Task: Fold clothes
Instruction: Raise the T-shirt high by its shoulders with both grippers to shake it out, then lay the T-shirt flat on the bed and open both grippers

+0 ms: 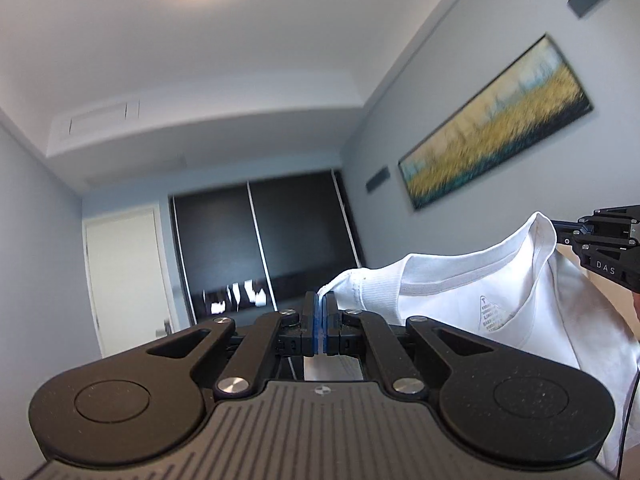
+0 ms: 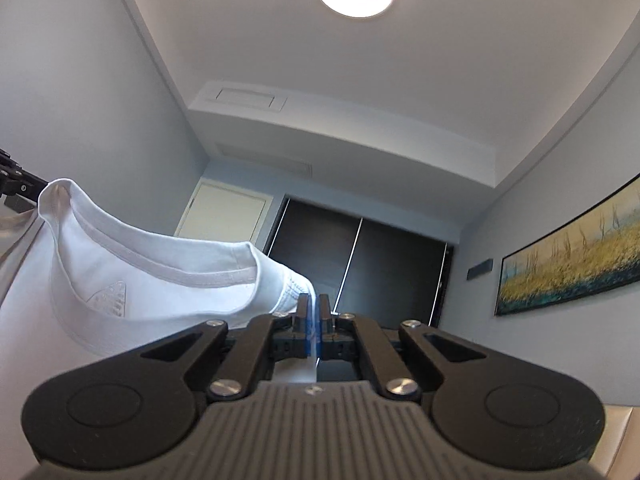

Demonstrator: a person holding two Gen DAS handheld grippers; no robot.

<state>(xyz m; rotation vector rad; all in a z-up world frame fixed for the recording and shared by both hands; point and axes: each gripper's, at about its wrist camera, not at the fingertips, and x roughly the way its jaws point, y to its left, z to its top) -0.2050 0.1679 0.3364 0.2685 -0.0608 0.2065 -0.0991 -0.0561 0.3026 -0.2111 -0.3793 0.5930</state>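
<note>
Both tongs, left gripper [image 1: 320, 312] and right gripper [image 2: 313, 314], clamp the limp, light white cotton T-shirt [image 1: 460, 300] beside its ribbed collar [image 1: 472, 256]; shoulders suit gripping.

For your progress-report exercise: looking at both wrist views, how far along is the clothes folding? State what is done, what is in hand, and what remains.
Done: the white T-shirt is picked up, clamped at its shoulders by the left gripper and the right gripper, both shut on fabric. In hand: it hangs spread between them, neckline open, in front of the dark wardrobe. Left: every fold; no crease or folded layer shows yet.
</note>
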